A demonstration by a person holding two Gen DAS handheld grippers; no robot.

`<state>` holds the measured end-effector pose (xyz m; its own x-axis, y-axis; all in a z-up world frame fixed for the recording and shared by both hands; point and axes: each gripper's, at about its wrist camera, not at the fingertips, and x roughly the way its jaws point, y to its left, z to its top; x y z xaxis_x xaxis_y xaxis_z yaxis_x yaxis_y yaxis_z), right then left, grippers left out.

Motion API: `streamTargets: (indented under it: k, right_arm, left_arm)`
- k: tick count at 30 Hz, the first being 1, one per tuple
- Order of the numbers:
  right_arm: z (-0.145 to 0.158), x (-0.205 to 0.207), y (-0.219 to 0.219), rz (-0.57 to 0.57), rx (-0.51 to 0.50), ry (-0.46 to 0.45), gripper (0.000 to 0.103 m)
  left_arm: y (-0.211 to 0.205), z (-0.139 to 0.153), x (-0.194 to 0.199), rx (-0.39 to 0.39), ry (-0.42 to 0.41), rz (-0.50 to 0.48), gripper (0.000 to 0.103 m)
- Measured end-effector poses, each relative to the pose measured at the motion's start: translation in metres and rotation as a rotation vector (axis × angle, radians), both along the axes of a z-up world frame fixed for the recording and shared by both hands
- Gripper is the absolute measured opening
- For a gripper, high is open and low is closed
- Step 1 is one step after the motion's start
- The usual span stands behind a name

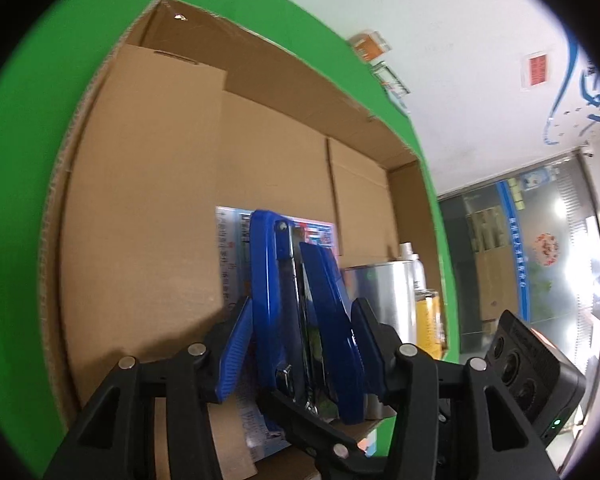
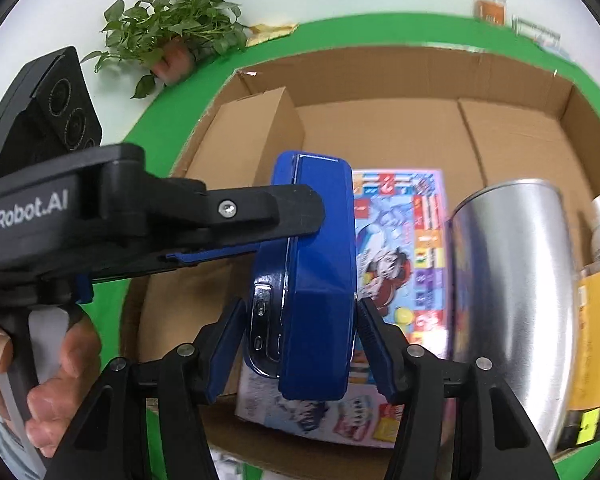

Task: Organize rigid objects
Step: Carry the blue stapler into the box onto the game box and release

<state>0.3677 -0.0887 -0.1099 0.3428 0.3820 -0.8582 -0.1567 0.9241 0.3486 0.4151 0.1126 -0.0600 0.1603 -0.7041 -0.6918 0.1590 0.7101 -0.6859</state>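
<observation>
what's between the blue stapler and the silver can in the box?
Right wrist view: only the colorful picture book lying flat on the box floor shows between blue stapler and silver can.

Green tabletop (image 2: 168,128), open cardboard box (image 2: 380,80) resting on it, potted plant (image 2: 172,36) at the far edge

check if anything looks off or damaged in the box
Nothing looks damaged or spilled. The blue stapler hangs on edge above the cardboard box, not yet set down, with both grippers at it. The picture book lies flat; the silver can stands beside it.
</observation>
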Motion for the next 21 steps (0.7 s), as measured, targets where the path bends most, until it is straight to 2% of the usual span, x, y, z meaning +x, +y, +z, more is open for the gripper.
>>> streamTargets:
  k: [2, 3, 5, 7, 8, 9, 10, 13, 18, 21]
  right_arm:
    - [0.002, -0.003, 0.0, 0.045, 0.068, 0.006, 0.058]
    - [0.006, -0.006, 0.001, 0.066, 0.082, -0.01, 0.063]
    - [0.014, -0.015, 0.002, 0.084, 0.085, -0.063, 0.064]
    - [0.013, -0.019, 0.0, 0.079, 0.065, -0.08, 0.063]
    - [0.007, -0.016, 0.0, 0.07, 0.045, -0.063, 0.054]
    - [0.002, -0.014, 0.0, 0.064, 0.036, -0.047, 0.05]
    - [-0.004, -0.011, 0.001, 0.07, 0.043, -0.028, 0.05]
    - [-0.004, -0.009, 0.008, 0.083, 0.004, -0.066, 0.051]
    - [-0.003, -0.01, 0.01, 0.127, -0.003, -0.1, 0.051]
    - [-0.001, -0.015, 0.013, 0.18, -0.046, -0.129, 0.049]
  left_arm:
    - [0.006, 0.007, -0.002, 0.016, -0.041, 0.028, 0.046]
    - [0.008, 0.011, -0.004, 0.011, -0.061, 0.036, 0.046]
    - [0.015, 0.024, -0.012, 0.019, -0.112, 0.058, 0.046]
    - [0.021, 0.035, -0.02, 0.038, -0.159, 0.084, 0.046]
    - [0.023, 0.039, -0.023, 0.042, -0.175, 0.091, 0.046]
    - [0.024, 0.043, -0.028, 0.048, -0.193, 0.097, 0.046]
    - [0.025, 0.047, -0.034, 0.058, -0.214, 0.103, 0.046]
    - [0.028, 0.056, -0.052, 0.086, -0.276, 0.114, 0.046]
    - [0.031, 0.066, -0.08, 0.085, -0.344, 0.138, 0.046]
    - [0.032, 0.072, -0.092, 0.071, -0.366, 0.154, 0.046]
